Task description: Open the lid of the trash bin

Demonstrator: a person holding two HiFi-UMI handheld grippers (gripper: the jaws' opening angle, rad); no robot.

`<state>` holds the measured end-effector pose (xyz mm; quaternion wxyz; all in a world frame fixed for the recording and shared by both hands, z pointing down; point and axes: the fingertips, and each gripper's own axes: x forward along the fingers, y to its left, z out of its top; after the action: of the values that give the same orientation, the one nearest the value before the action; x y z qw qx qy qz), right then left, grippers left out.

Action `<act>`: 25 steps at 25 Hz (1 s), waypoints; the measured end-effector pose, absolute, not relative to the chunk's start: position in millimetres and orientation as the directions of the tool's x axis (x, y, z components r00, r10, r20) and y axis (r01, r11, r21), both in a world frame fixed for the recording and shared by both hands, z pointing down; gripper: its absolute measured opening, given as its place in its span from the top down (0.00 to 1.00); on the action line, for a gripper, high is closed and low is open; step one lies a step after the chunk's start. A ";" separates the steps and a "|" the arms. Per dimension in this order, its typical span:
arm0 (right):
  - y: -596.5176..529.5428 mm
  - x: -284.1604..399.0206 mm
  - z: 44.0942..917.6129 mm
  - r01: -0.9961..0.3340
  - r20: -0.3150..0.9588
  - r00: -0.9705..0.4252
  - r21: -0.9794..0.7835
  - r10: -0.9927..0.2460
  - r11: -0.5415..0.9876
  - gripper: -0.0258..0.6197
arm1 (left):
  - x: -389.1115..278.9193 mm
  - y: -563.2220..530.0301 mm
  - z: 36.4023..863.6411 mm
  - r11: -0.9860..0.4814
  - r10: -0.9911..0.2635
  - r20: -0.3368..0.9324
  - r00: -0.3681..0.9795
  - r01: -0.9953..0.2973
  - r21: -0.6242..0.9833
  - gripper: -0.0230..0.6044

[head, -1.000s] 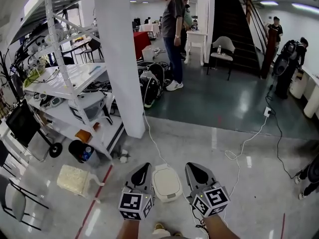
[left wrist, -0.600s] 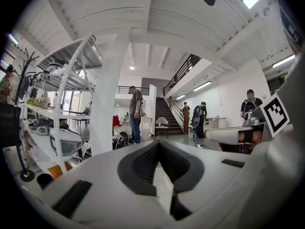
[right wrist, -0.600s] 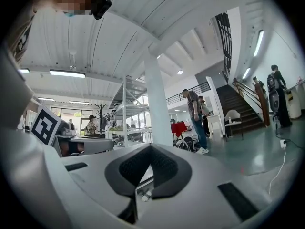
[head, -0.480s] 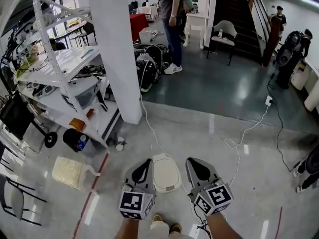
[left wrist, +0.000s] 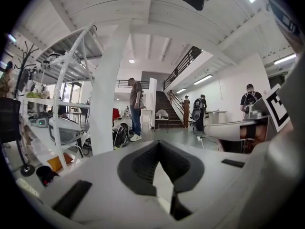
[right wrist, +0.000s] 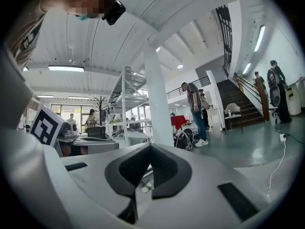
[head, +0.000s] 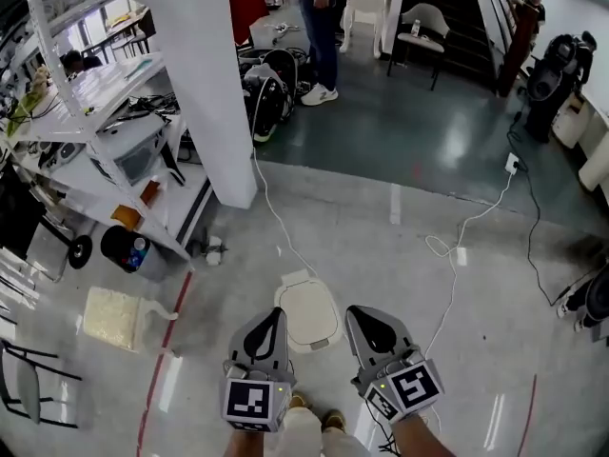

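A glossy concrete floor [head: 400,246] runs past a white column [head: 205,84]. The trash bin [head: 308,314] stands on it just ahead of the feet, lid down, between the 2 claws. The left gripper [head: 269,318] and right gripper [head: 367,314] are both pressed together, empty and clear of the bin. I'd lower 1, part it, and hook the lid's free edge squarely.

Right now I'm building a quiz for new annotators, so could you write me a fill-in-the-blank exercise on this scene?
1. The lid of the trash bin on the floor is ___.
2. In the head view, the bin sits ___ the left tongs and the right tongs.
3. Both tongs are shut and hold ___.

Missing words: closed; between; nothing.
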<state>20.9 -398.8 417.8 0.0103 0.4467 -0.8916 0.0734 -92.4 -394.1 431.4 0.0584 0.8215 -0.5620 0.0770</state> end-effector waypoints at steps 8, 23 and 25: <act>-384.1 28.8 482.8 -0.805 0.160 -0.592 -0.159 -0.790 0.571 0.91 | -87.2 -380.7 499.2 -0.359 -0.900 0.251 0.357 -0.932 0.038 0.98; -420.1 8.5 553.4 -0.805 0.270 -0.593 -0.196 -0.759 0.559 0.91 | -91.7 -376.7 523.9 -0.351 -0.890 0.284 0.356 -0.934 0.070 0.98; -430.8 1.6 574.2 -0.806 0.312 -0.591 -0.197 -0.744 0.558 0.91 | -95.9 -377.6 526.0 -0.348 -0.900 0.257 0.352 -0.935 0.062 0.98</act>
<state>1.6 -430.8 574.2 0.0969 0.4416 -0.8773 0.1611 -95.9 -377.6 526.0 0.0993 0.8162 -0.5621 0.0891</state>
